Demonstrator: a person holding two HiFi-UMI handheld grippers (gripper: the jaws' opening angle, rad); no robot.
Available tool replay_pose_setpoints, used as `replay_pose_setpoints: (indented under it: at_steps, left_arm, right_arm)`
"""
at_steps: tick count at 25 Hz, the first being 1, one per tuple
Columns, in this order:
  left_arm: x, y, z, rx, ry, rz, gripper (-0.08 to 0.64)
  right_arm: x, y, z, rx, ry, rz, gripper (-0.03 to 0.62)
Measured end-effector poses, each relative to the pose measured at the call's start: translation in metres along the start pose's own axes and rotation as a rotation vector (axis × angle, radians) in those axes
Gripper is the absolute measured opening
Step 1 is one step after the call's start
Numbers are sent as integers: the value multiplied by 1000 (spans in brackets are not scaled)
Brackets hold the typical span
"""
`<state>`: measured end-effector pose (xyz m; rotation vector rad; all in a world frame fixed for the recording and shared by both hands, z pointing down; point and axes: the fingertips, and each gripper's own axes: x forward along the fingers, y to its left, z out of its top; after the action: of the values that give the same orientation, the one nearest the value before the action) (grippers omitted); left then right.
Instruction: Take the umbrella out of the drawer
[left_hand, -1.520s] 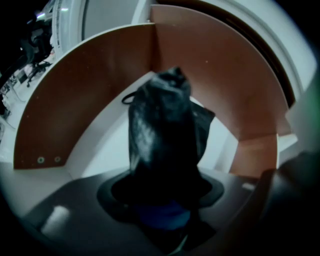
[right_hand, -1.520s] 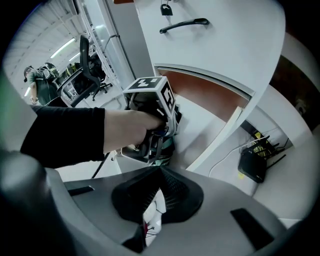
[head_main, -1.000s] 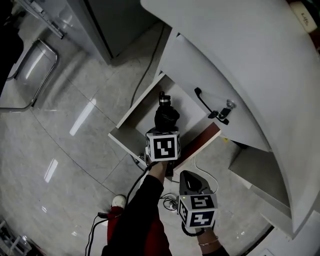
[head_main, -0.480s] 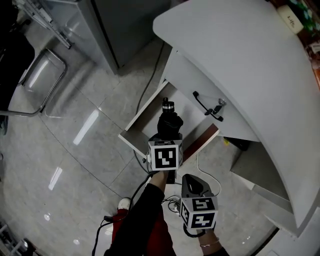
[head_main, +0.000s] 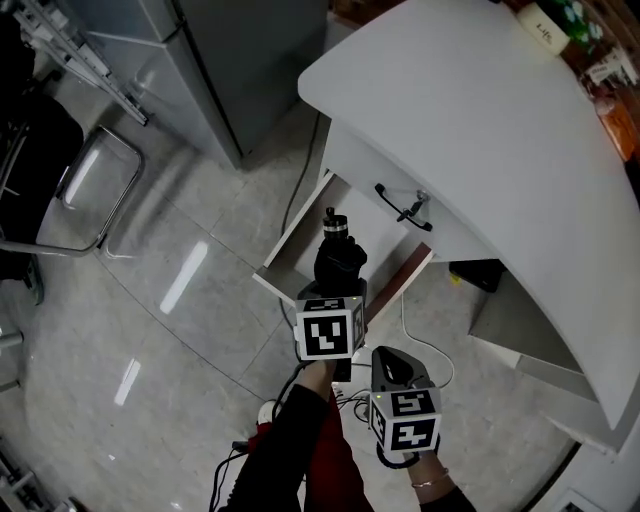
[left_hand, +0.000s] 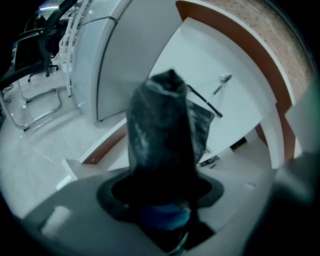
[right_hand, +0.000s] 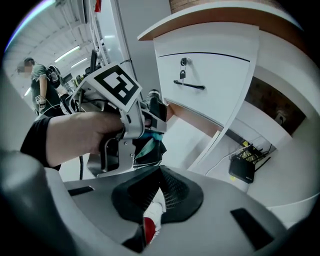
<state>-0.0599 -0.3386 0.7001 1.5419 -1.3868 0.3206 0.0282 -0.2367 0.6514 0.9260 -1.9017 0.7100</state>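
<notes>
A black folded umbrella (head_main: 340, 258) stands upright in my left gripper (head_main: 337, 290), which is shut on its lower part, above the open drawer (head_main: 296, 250). In the left gripper view the umbrella (left_hand: 162, 135) fills the middle, rising out of the left gripper (left_hand: 162, 200). My right gripper (head_main: 392, 362) hangs lower and nearer to me, shut and holding nothing. The right gripper view shows its own pads (right_hand: 170, 192) pressed together, and the hand with the left gripper (right_hand: 142, 117) and the umbrella (right_hand: 151, 150) beside the drawer.
The white curved desk top (head_main: 480, 130) overhangs the drawer unit, whose upper drawer front has a black handle (head_main: 398, 208) and a key. A metal chair frame (head_main: 95, 190) and a grey cabinet (head_main: 230, 70) stand at left. Cables (head_main: 425, 352) and a black box (head_main: 476, 273) lie on the floor.
Both grippers have risen. The left one has carried the umbrella higher above the open drawer; the right one has followed, still with nothing in it.
</notes>
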Motion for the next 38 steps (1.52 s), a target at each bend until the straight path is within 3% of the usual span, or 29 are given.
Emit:
replay_pose_setpoints:
  at_steps: [38]
  left_arm:
    - [-218,25,17,248,-29,16,247]
  right_arm:
    - [-95,51,59,42,-194,-25,-2]
